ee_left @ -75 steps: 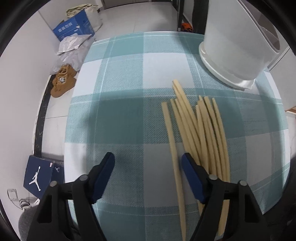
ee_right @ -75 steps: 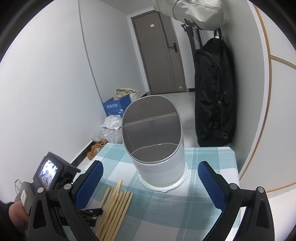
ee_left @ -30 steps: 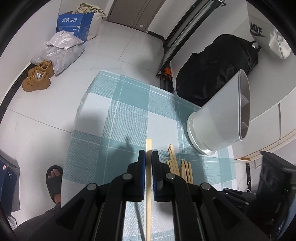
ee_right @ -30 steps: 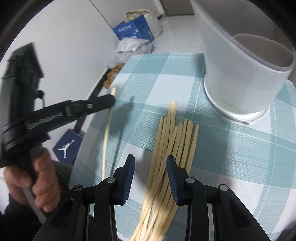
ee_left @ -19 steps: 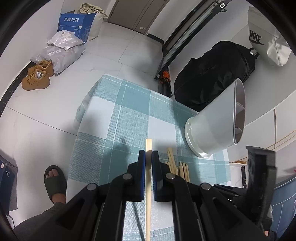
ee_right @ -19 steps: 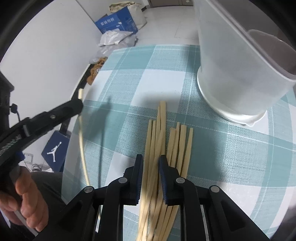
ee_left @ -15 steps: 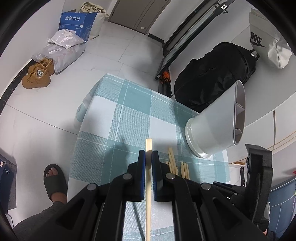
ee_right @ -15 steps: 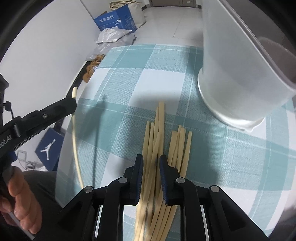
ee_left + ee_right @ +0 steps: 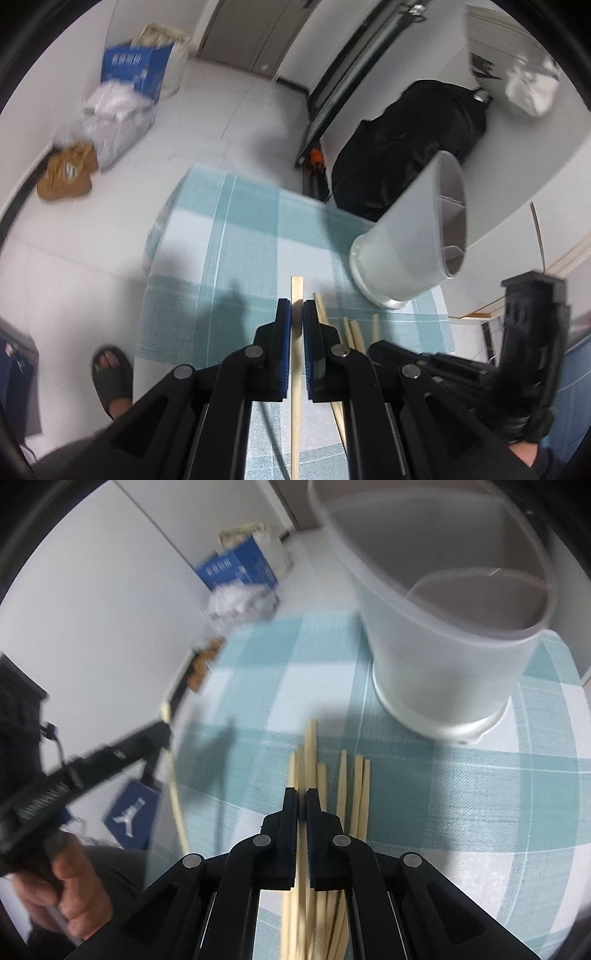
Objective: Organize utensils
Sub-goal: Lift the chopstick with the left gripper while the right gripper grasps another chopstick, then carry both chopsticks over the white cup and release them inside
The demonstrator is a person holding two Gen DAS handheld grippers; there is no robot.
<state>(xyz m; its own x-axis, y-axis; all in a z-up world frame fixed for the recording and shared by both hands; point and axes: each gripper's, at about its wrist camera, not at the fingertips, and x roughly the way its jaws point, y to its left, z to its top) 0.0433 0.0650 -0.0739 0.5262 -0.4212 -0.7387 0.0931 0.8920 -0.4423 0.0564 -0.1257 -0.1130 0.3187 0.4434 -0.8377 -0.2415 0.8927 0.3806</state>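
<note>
Left hand-held gripper [image 9: 297, 314] clamps a chopstick [image 9: 296, 362]

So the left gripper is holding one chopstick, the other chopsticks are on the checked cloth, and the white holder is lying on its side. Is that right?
Not quite. The white holder stands upright on the checked cloth, as the right wrist view shows. The rest holds: the left gripper is shut on one chopstick, and the other chopsticks lie on the cloth.

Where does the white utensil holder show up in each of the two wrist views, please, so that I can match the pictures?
Left wrist view: the white utensil holder sits right of centre, leaning toward the right edge, its base on the checked tablecloth.
Right wrist view: the white utensil holder fills the upper right, its divided inside visible.
Shared landmark: the loose chopsticks lying on the cloth just short of its base.
</note>
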